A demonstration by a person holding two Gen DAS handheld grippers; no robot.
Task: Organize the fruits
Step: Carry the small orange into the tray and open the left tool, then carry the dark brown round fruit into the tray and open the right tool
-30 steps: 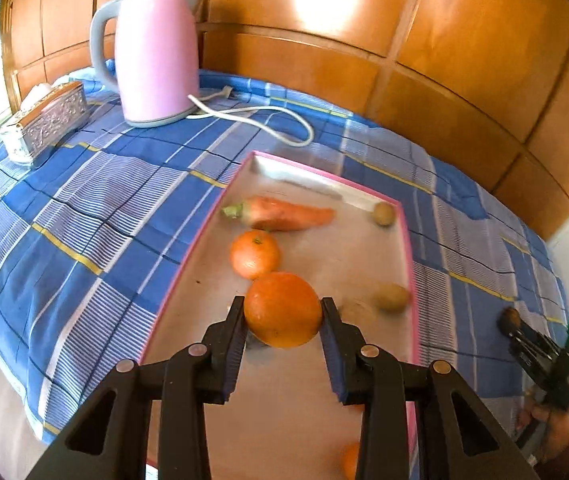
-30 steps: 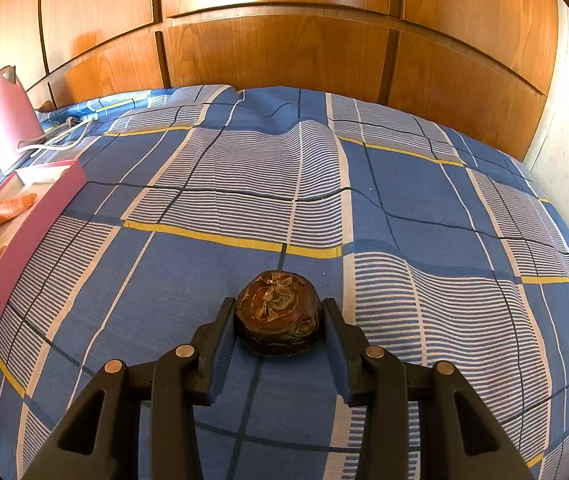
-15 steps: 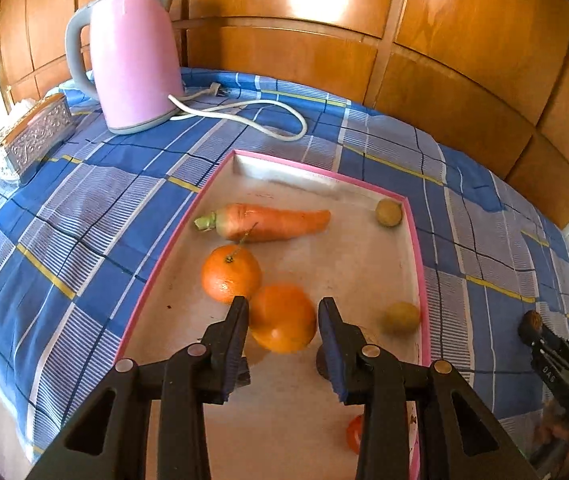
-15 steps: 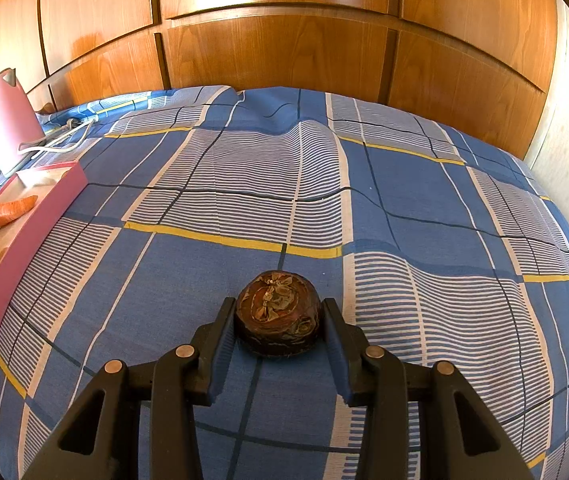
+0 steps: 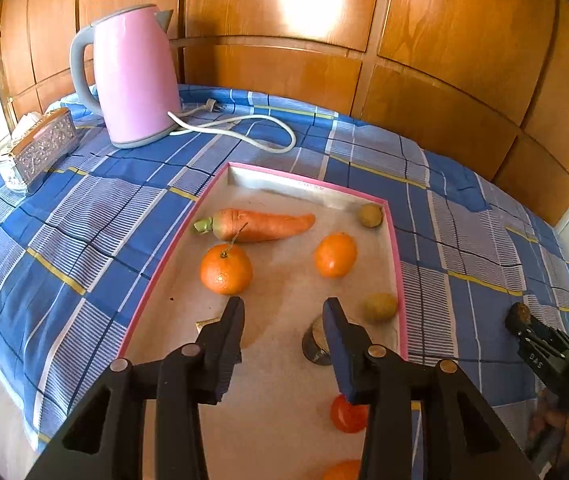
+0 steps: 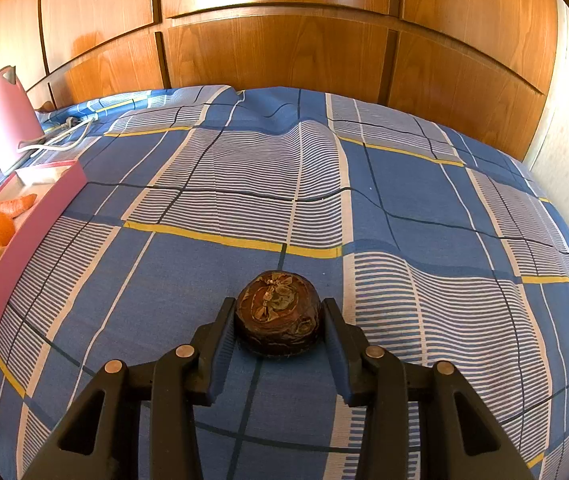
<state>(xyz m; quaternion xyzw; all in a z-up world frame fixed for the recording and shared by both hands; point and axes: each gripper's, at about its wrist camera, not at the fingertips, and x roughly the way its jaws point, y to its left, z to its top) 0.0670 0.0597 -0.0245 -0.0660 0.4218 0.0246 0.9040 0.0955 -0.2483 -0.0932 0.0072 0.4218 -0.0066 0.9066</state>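
Observation:
A pink-rimmed tray lies on the blue checked cloth. In it are a carrot, an orange with a stem, a second orange, two small brownish fruits, a dark round fruit and a red one. My left gripper is open and empty above the tray. My right gripper is shut on a dark brown wrinkled fruit above the cloth, right of the tray. It also shows in the left wrist view.
A pink kettle with a white cord stands behind the tray. A silver tissue box sits at the far left. Wooden panels close the back. The cloth stretches wide to the right of the tray.
My left gripper opened and let go of the orange, which rolled away to the right side of the tray. The gripper drew back. My right gripper held still with its fruit.

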